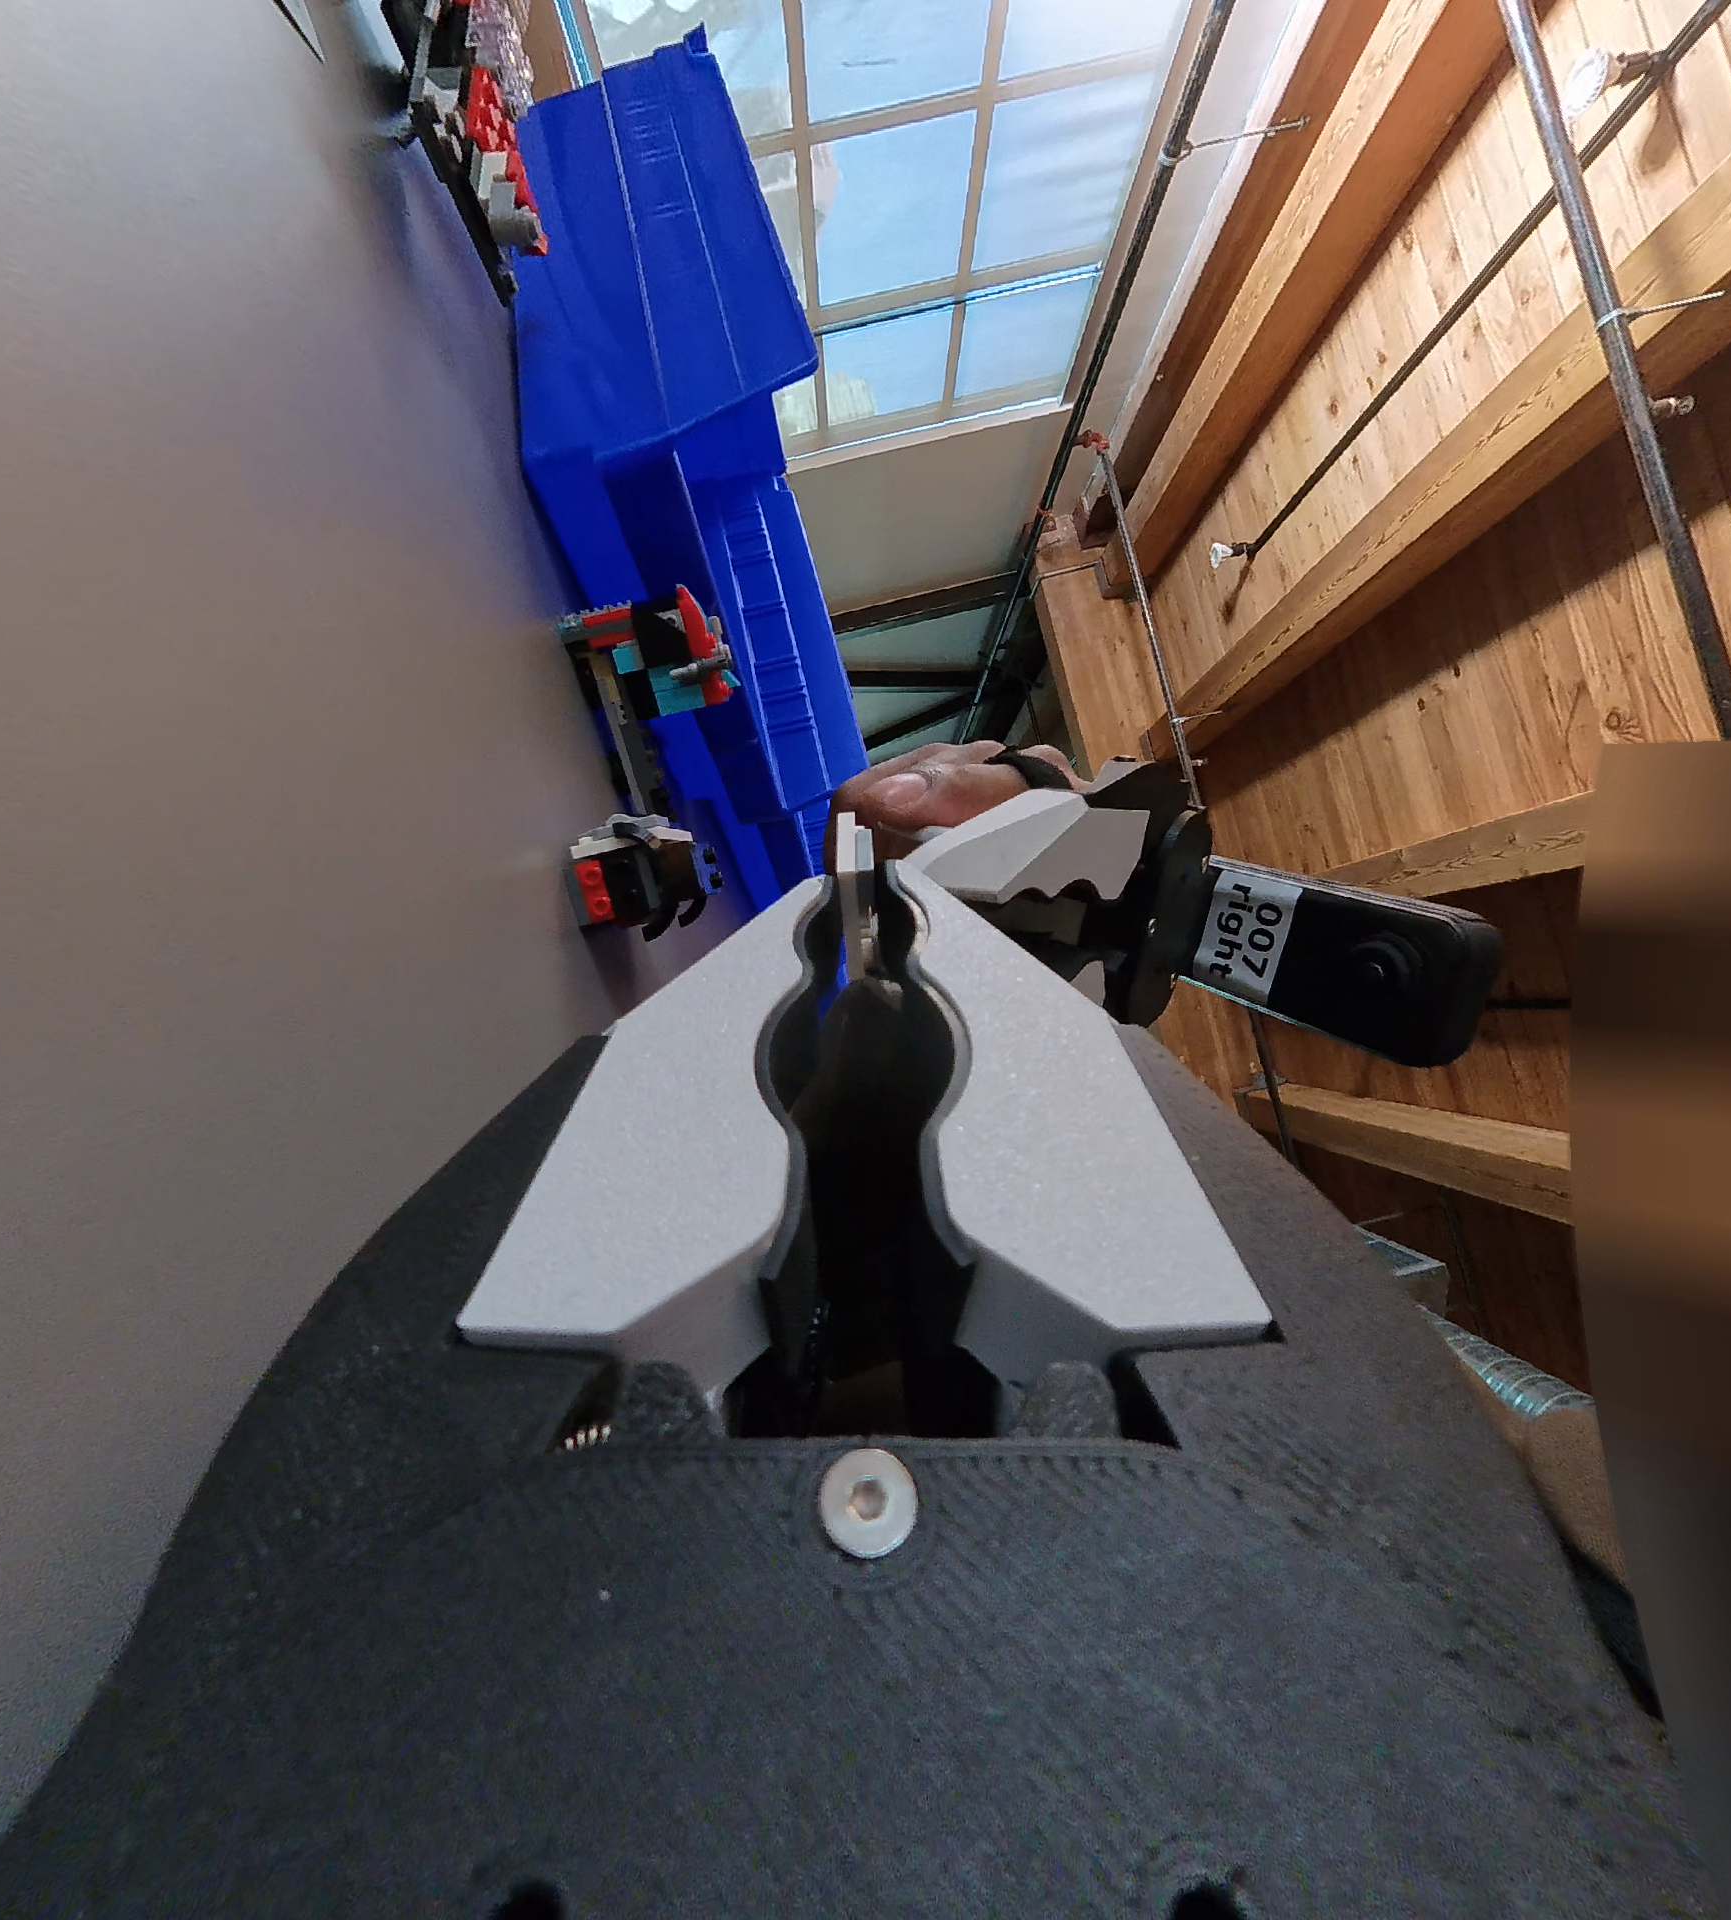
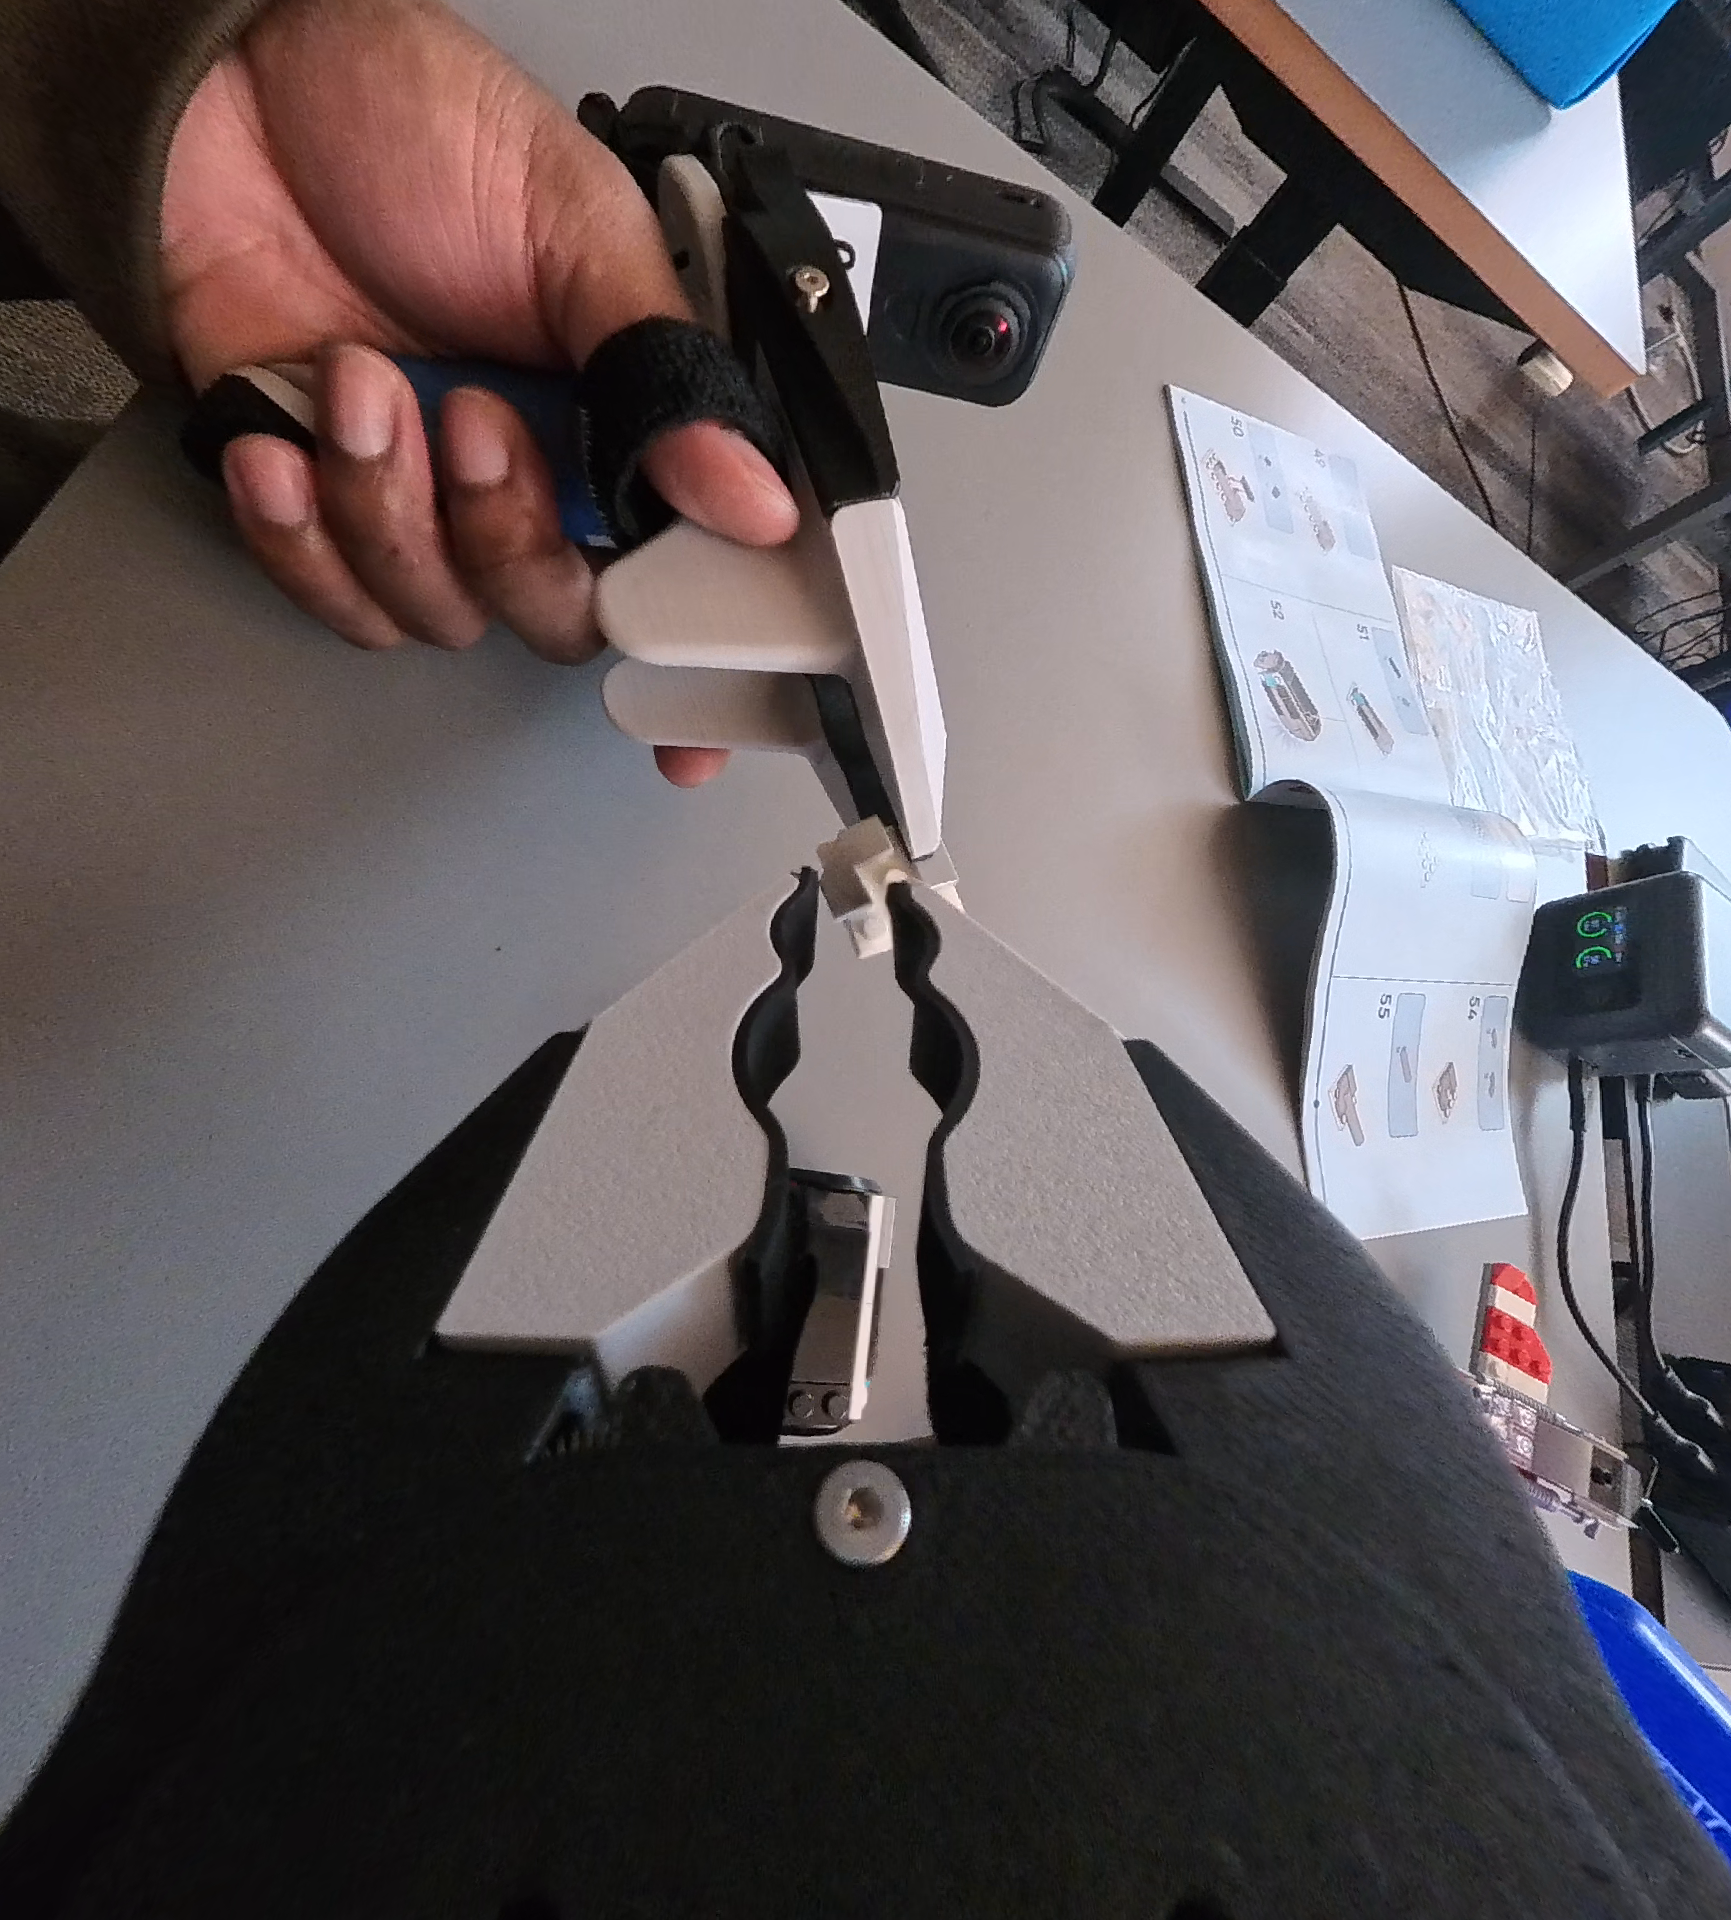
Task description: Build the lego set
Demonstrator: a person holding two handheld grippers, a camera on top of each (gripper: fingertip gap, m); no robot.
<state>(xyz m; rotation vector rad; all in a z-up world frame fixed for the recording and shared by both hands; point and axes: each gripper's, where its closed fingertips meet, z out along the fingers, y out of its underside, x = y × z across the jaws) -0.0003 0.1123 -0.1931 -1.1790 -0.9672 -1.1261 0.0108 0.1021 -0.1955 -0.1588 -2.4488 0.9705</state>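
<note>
Your left tongs (image 1: 863, 914) covered most of the small white brick piece (image 1: 856, 883) they pinched, so its full shape could not be told, and where it met your right tongs (image 2: 856, 899) it was too small to judge whether both pads pressed on it. A blurred patch (image 1: 1702, 1247) hid the right side of the left wrist view. The blue bin (image 2: 1713, 1766) was cut off at the right wrist view's lower corner, and your own tongs hid part of the dark brick assembly (image 2: 835, 1309) on the bench (image 2: 217, 935).

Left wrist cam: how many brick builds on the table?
3. A grey-and-red build nearest the camera; a teal-red-black build farther along, against the blue bins; a black-base build with red bricks at the far end. More may be hidden.
</note>
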